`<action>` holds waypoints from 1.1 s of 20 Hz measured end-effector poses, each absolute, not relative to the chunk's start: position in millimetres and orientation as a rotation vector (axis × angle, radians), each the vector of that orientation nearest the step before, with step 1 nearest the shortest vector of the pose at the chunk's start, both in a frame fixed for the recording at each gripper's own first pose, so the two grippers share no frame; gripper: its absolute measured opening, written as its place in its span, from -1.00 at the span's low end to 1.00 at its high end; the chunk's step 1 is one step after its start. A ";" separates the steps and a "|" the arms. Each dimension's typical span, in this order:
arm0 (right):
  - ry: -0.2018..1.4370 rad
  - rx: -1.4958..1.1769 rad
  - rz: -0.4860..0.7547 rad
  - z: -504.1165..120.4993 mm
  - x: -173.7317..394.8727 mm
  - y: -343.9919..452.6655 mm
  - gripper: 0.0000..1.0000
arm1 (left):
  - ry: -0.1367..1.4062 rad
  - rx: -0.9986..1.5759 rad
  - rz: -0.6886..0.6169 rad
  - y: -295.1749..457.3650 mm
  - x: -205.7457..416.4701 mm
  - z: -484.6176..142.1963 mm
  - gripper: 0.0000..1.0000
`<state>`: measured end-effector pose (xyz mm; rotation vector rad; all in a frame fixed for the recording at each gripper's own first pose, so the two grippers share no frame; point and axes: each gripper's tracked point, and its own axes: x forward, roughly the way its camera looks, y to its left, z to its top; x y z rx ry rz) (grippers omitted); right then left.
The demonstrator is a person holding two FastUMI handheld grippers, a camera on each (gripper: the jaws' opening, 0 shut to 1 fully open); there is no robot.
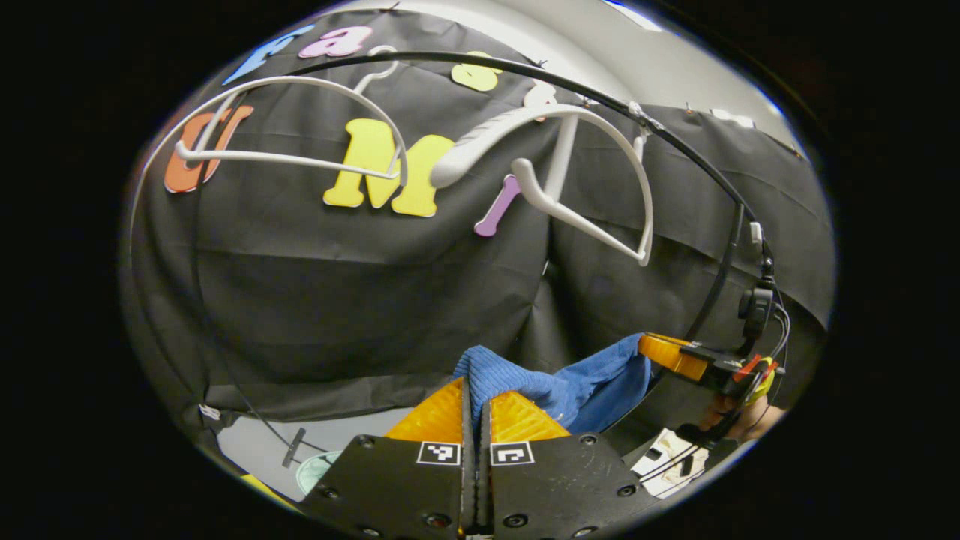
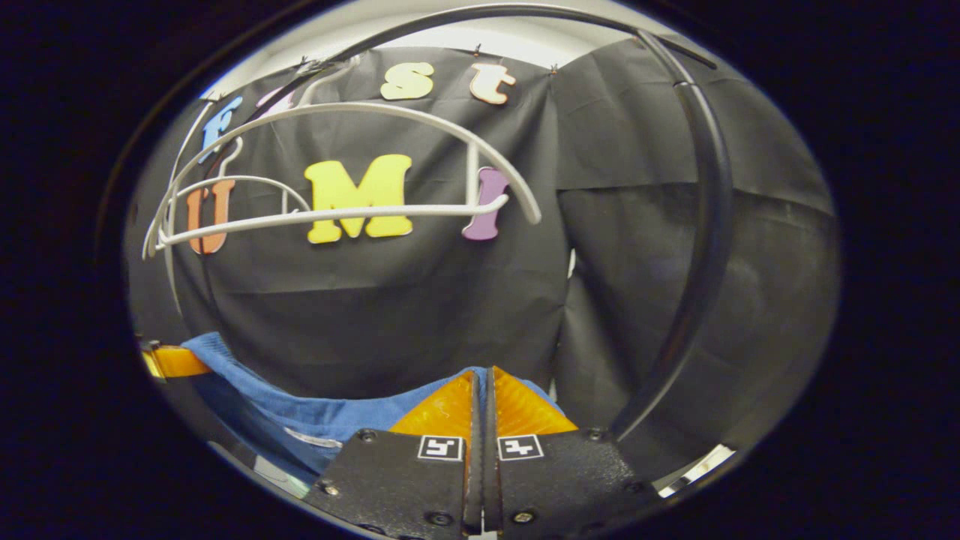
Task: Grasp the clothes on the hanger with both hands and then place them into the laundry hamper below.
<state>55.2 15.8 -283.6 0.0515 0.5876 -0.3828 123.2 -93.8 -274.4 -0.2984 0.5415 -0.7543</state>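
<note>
Both grippers, left gripper point(image 1: 475, 401) and right gripper point(image 2: 484, 394), are clenched on the blue garment point(image 1: 577, 386) at lower centre, off the white hangers point(image 1: 555, 161) above, so lowering into the hamper looks next.

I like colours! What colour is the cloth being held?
Blue knitted cloth, clearest in the left gripper view.

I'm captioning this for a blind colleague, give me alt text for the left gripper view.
The left gripper is shut on a blue garment, whose far end the right gripper holds. Above, two bare white hangers hang from a black rail.
</note>
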 end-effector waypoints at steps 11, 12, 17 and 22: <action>0.623 0.086 -0.009 -323.6 29.0 143.6 -0.92 | 0.595 -0.286 -0.648 -62.2 75.1 -293.1 -0.98; 0.671 0.108 0.007 -341.2 18.5 148.4 -0.92 | 0.578 -0.282 -0.657 -62.5 75.5 -283.5 -0.98; 0.873 0.179 0.062 -403.8 -31.5 157.3 -0.92 | 0.522 -0.217 -0.667 -59.8 74.1 -246.9 -0.98; 0.990 0.266 0.125 -419.6 -75.8 179.1 -0.10 | 0.448 -0.171 -0.634 -72.5 87.8 -203.8 -0.99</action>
